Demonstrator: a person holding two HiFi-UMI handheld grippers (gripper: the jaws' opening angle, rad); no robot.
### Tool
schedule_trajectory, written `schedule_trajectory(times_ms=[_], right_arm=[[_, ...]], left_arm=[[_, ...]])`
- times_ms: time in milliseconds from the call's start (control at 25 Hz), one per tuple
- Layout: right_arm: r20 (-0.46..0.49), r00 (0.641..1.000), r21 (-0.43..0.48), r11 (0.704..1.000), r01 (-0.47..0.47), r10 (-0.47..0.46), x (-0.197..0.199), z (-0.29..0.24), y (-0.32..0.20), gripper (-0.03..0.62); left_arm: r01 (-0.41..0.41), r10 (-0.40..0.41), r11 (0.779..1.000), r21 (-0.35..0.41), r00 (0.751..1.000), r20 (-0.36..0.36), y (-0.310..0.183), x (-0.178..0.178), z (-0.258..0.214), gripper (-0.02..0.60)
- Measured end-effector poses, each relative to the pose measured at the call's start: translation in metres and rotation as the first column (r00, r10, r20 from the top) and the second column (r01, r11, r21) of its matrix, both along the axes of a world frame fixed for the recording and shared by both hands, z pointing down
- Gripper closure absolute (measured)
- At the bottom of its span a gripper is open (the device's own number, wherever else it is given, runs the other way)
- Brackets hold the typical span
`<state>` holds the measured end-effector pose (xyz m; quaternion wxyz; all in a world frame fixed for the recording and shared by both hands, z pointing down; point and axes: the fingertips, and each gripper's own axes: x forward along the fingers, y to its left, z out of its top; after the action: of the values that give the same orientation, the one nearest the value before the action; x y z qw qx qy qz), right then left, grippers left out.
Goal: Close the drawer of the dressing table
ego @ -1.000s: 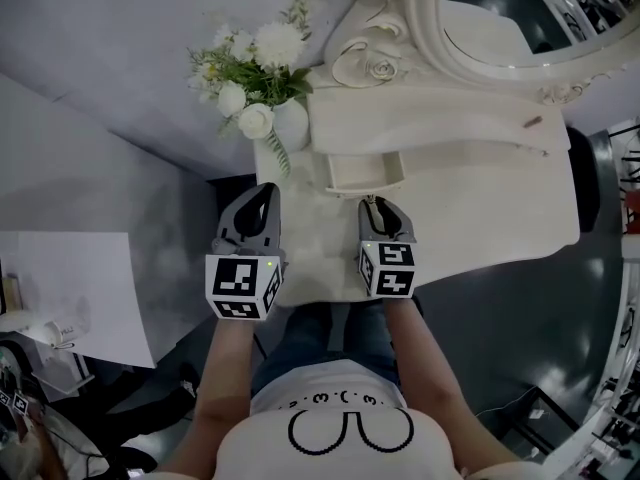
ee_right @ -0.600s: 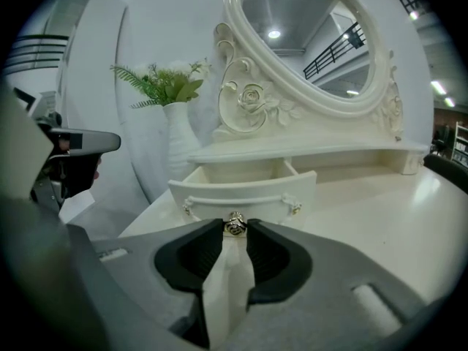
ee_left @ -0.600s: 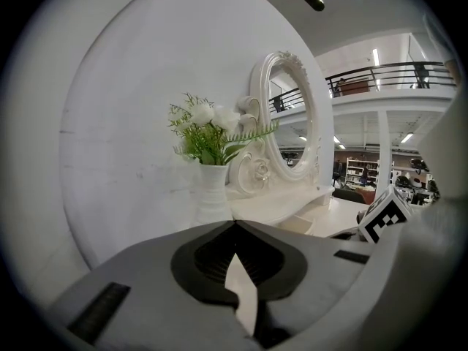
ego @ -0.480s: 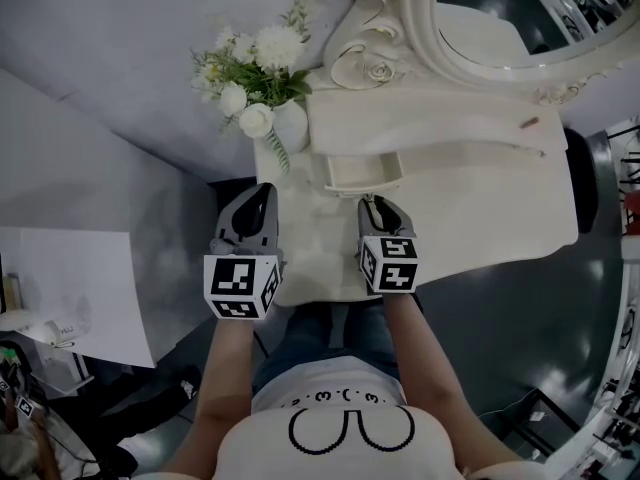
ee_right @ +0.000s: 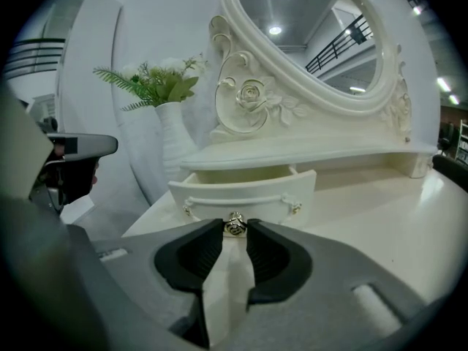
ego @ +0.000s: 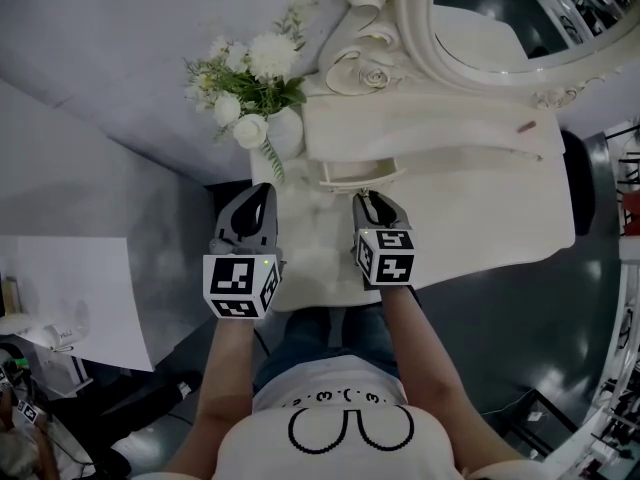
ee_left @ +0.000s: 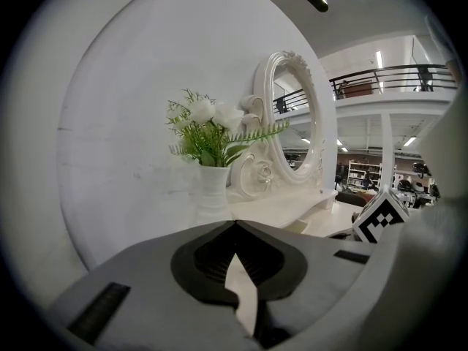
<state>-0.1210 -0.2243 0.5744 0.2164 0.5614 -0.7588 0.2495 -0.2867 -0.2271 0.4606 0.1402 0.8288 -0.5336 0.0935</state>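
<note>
The cream dressing table (ego: 480, 198) has a small drawer (ego: 360, 175) standing partly out under its shelf. In the right gripper view the drawer front (ee_right: 248, 189) faces me with a metal knob (ee_right: 235, 224) at its middle. My right gripper (ee_right: 235, 229) has its black tips on either side of that knob, shut on it; in the head view the right gripper (ego: 368, 199) sits right at the drawer front. My left gripper (ego: 263, 190) hovers to the left over the table's end, its tips (ee_left: 235, 227) together with nothing between them.
A white vase of flowers (ego: 283, 128) stands at the table's left end, close to the drawer and just ahead of the left gripper. The oval mirror (ego: 500, 18) rises behind the shelf. A small reddish stick (ego: 528, 126) lies on the shelf. A white board (ego: 70, 288) stands at the lower left.
The head view has shifted a little. The right gripper stays at the drawer front and the left gripper holds its place; no clear movement of the drawer.
</note>
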Motion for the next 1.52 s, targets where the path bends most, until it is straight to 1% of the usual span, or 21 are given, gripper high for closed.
schedule_trajectory(times_ms=[480,760,1120,1440,1520], right_arm=[[0.013,1.000,-0.019,1.000,0.017,-0.017,-0.008,0.005,-0.026,0.497],[0.001,0.999,-0.021,0.999,0.046,-0.046,-0.014,0.006,-0.042,0.499],[-0.008,0.998,-0.022,0.998,0.060,-0.060,-0.013,0.007,-0.060,0.499],[-0.033,0.996,-0.014,0.996,0.084,-0.085,-0.014,0.008,-0.064,0.502],[-0.021,0.997,-0.010,0.997,0.077,-0.077,-0.015,0.007,-0.063,0.487]], left_arm=[[0.010,-0.011,1.000,-0.017,1.000,-0.007,-0.012,0.001,0.004,0.583],[0.027,-0.027,0.999,-0.027,1.000,-0.012,-0.016,-0.004,0.008,0.583],[0.034,-0.035,0.999,-0.033,0.999,-0.014,-0.021,-0.004,0.009,0.583],[0.032,-0.032,0.999,-0.025,0.999,-0.018,-0.025,0.003,0.006,0.583],[0.027,-0.027,0.999,-0.022,0.999,-0.021,-0.025,0.004,0.005,0.583]])
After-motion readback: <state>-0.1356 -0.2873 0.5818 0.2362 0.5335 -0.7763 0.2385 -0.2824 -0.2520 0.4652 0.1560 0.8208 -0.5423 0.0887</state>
